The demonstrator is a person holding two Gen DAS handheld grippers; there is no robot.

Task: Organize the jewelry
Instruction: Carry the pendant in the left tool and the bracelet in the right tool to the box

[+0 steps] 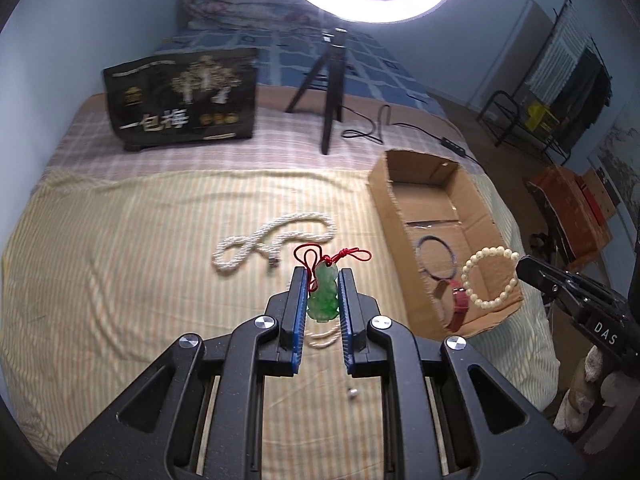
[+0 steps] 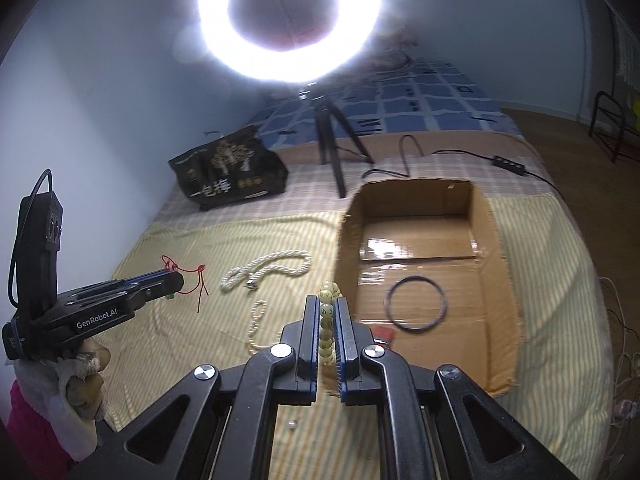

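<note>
Left claw (image 1: 323,280) clamps the jade pendant (image 1: 325,296) — right claw (image 2: 329,312) grips the bead bracelet (image 2: 326,328) beside the cardboard box (image 2: 496,280).

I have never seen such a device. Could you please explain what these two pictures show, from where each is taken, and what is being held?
A person holds a black two-finger gripper in each hand; each carries a camera looking along its fingers. In the left camera's picture, the left gripper is shut on a green jade pendant on a red cord. In the right camera's picture, the right gripper is shut on a cream bead bracelet. On the striped yellow bedsheet lie a white pearl necklace and a smaller pale bead bracelet. The open cardboard box contains a thin dark ring bangle and a red-strapped watch.
</note>
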